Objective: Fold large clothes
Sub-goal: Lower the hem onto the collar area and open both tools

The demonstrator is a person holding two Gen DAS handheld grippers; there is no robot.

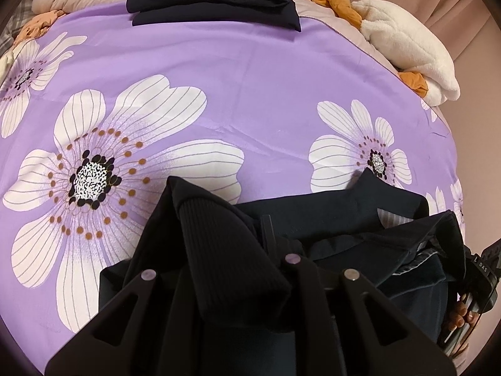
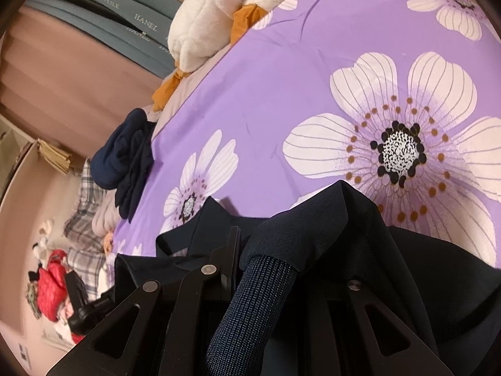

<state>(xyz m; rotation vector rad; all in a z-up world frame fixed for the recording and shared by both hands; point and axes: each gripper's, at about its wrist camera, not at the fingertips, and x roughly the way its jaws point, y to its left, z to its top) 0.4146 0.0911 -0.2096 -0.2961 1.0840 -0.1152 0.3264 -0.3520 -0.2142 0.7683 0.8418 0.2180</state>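
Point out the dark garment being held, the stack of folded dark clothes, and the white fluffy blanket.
dark garment (image 1: 219, 260), left wrist view, on its ribbed cuff.
stack of folded dark clothes (image 1: 216, 0), left wrist view, on the front folds.
white fluffy blanket (image 1: 407, 50), left wrist view, on its top surface.

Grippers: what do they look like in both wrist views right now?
Both are matte black. The left gripper and right gripper each have flat angular plates with triangular cutouts and round silver fasteners. In the left view the right unit's body carries small white lettering. No cables or sleeves show.
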